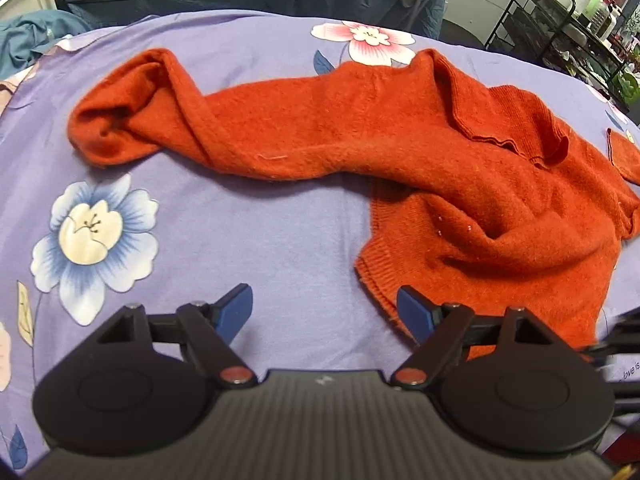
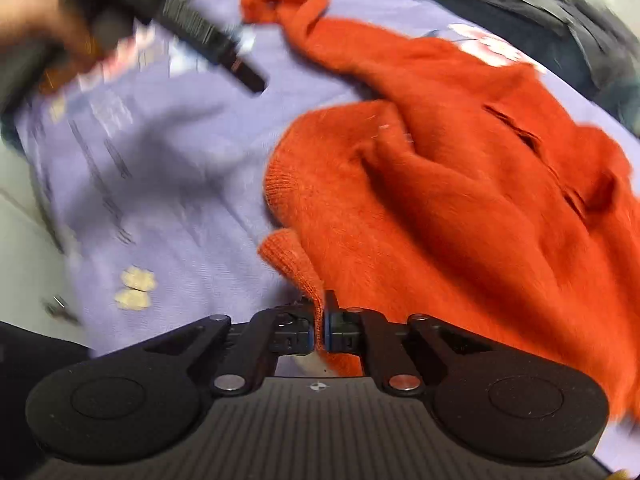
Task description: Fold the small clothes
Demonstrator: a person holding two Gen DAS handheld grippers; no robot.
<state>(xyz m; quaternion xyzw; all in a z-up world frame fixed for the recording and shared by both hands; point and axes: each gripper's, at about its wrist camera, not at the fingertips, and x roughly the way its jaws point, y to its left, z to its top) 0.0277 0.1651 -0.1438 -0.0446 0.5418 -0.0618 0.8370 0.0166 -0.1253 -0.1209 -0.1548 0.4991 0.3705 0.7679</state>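
One garment, no fold finished yet. Orange sweater lies crumpled on the lilac floral sheet, a sleeve stretched away toward the left, body bunched, ribbed hem rucked. Right gripper pinches the hem edge tight. Left gripper hangs spread wide, empty, just beside the hem. Flattening and all folds remain.

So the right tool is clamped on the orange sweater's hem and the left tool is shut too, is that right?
Not quite. The left tool is open, its fingers spread above the purple sheet, as the left wrist view shows. The right tool is indeed clamped on the orange sweater hem.
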